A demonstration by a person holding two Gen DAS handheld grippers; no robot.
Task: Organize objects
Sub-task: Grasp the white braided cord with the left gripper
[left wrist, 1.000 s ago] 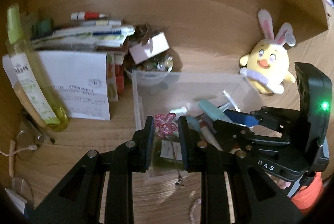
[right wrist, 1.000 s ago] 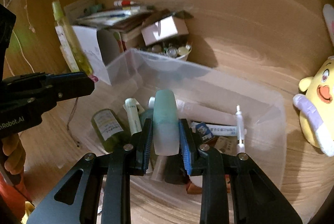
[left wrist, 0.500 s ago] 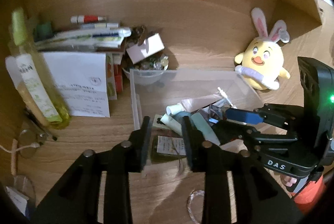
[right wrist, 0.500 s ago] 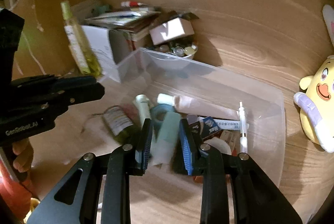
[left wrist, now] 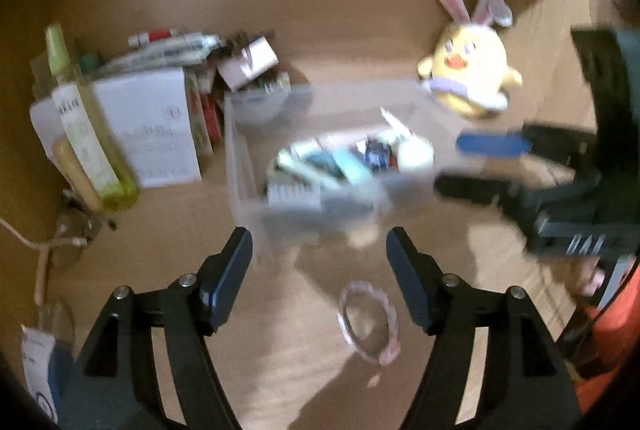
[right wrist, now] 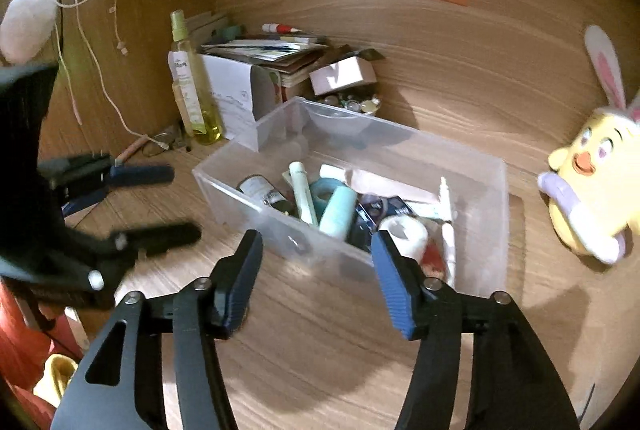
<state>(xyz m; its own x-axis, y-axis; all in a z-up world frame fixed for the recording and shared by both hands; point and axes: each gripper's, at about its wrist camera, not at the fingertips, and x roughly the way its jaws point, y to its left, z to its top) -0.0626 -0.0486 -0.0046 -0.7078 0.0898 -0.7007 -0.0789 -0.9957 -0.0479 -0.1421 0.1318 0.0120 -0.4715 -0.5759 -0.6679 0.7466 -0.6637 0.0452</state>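
A clear plastic bin (right wrist: 248,189) sits on the wooden desk, filled with several tubes and bottles, among them a teal tube (right wrist: 338,205). The bin also shows, blurred, in the left wrist view (left wrist: 244,165). My right gripper (right wrist: 316,254) is open and empty, just in front of the bin's near wall. My left gripper (left wrist: 318,250) is open and empty, back from the bin's near left corner. A pink beaded bracelet (left wrist: 368,322) lies on the desk between the left fingers, below them. The left gripper shows at the left of the right wrist view (right wrist: 168,197).
A yellow bunny plush (right wrist: 592,185) stands right of the bin. A tall yellow-green spray bottle (right wrist: 192,85), a stack of papers and books (right wrist: 256,69) and a bowl of small items (right wrist: 356,103) stand behind the bin. Cables (right wrist: 112,85) hang at the left.
The right gripper let go of the teal tube into the bin, opened and drew back. The left gripper dropped the pink charm, opened wide and pulled back from the bin.
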